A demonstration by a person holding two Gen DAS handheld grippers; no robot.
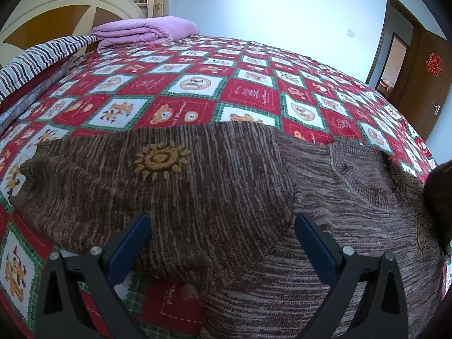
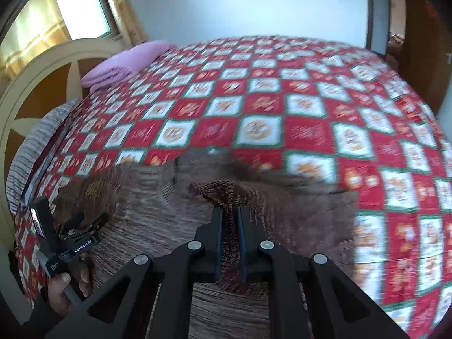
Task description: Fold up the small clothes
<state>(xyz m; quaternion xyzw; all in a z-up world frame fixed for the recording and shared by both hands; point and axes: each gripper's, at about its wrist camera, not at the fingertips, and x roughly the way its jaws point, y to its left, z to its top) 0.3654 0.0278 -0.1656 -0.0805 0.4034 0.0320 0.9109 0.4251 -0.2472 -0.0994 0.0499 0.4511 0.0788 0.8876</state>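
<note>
A brown knit sweater [image 1: 226, 186] with a yellow sun motif [image 1: 161, 161] lies flat on the red checked quilt [image 1: 248, 93], one part folded over its body. My left gripper [image 1: 223, 226] hovers just above it, open, its blue pads [image 1: 132, 243] wide apart with nothing pinched between them. In the right wrist view my right gripper [image 2: 229, 210] is shut on a bunched piece of the sweater [image 2: 223, 195], which it holds lifted off the rest of the sweater [image 2: 158, 197]. A hand [image 2: 60, 288] holds the left gripper [image 2: 82, 223] at the lower left.
A folded purple blanket [image 1: 144, 29] and a striped pillow [image 1: 36, 56] lie near the cream and wood headboard [image 1: 56, 14]. A brown door [image 1: 418, 84] stands open at the far right. The quilt [image 2: 282, 99] stretches beyond the sweater.
</note>
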